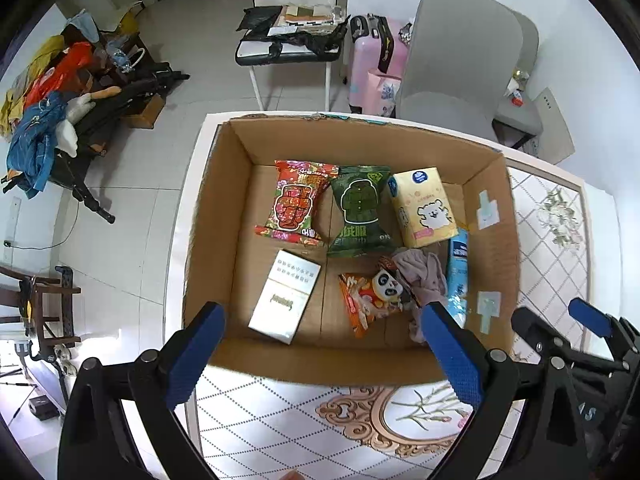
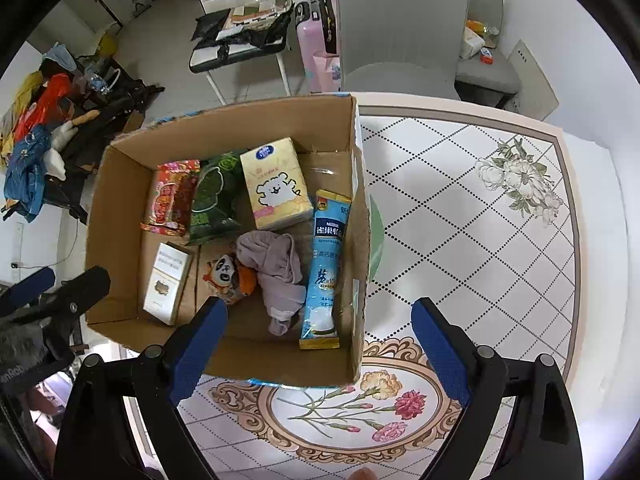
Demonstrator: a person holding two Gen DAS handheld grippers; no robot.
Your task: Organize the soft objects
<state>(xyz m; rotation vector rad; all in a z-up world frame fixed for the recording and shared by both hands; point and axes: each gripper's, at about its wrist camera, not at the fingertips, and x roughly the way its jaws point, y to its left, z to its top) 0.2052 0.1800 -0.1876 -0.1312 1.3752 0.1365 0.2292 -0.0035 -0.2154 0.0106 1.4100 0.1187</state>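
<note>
Patterned bench (image 2: 460, 216), grey chair (image 2: 400, 24) behind. Cardboard box (image 1: 224, 216) ahead of both tools, packets inside. Crumpled mauve cloth (image 2: 276, 268) at box bottom, between left tool (image 1: 320, 352) and right tool (image 2: 320, 344). Both spread wide, gripping nothing.

A table with a tiled-look cover (image 2: 460, 216), white diamonds edged in dotted black lines, fills the right and lower part of the right wrist view. Printed on it are a pale flower spray (image 2: 520, 178) at the upper right and an ornate oval medallion of carnations (image 2: 360, 404) at the bottom centre. An open cardboard box (image 2: 352, 320) sits directly on the table's left part, its near edge just above the medallion
</note>
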